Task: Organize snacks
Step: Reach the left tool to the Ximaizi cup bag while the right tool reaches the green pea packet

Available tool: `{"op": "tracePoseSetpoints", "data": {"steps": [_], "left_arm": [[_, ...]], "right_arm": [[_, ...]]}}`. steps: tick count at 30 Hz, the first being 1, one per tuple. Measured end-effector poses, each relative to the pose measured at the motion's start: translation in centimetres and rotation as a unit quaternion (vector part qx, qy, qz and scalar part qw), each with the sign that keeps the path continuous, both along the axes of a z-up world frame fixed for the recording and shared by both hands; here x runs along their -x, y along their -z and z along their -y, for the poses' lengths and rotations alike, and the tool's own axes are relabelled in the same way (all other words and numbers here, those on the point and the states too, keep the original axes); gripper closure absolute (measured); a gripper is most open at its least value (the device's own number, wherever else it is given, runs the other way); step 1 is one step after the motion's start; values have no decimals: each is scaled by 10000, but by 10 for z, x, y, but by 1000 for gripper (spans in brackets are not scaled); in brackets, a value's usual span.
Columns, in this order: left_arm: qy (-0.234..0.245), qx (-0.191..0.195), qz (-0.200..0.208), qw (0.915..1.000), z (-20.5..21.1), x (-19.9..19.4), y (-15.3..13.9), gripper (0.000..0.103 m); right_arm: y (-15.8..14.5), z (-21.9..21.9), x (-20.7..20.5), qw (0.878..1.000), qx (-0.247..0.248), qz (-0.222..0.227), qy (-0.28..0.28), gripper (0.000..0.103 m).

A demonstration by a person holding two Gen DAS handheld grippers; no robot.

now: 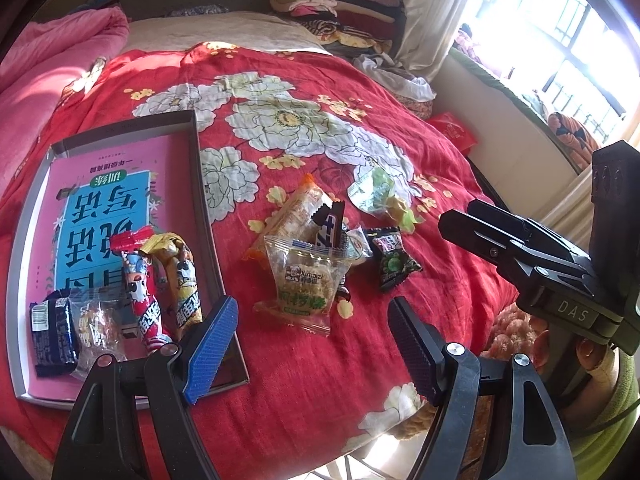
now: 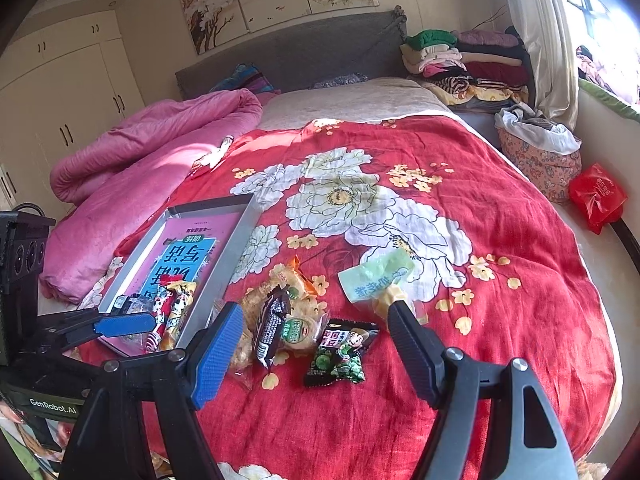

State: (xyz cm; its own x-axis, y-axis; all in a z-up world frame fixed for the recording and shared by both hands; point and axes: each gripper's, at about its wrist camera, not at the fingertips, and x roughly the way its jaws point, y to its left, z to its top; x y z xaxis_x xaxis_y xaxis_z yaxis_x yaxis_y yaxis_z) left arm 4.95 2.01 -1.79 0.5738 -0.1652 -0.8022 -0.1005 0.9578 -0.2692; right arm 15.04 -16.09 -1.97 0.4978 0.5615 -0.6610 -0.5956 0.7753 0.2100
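Loose snacks lie in a pile on the red flowered bedspread: a clear Ximaizi packet, a dark chocolate bar, a black-green candy packet and a pale green packet. To their left a grey tray holds a pink book with red and yellow stick snacks and a dark blue packet. My left gripper hangs open above the clear packet, touching nothing. My right gripper stands open over the black-green packet, beside the dark bar.
A rolled pink quilt lies left of the tray. Folded clothes are stacked by the headboard. The bed's right edge drops to a floral bag and a red plastic bag under the window.
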Motion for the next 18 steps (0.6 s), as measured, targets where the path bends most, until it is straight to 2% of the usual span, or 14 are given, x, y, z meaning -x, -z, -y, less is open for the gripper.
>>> {"op": "tracePoseSetpoints", "data": {"steps": [18], "left_arm": [[140, 8, -270, 9995, 5, -16, 27, 24]], "right_arm": [[38, -8, -19, 9964, 471, -702, 108, 29]]}}
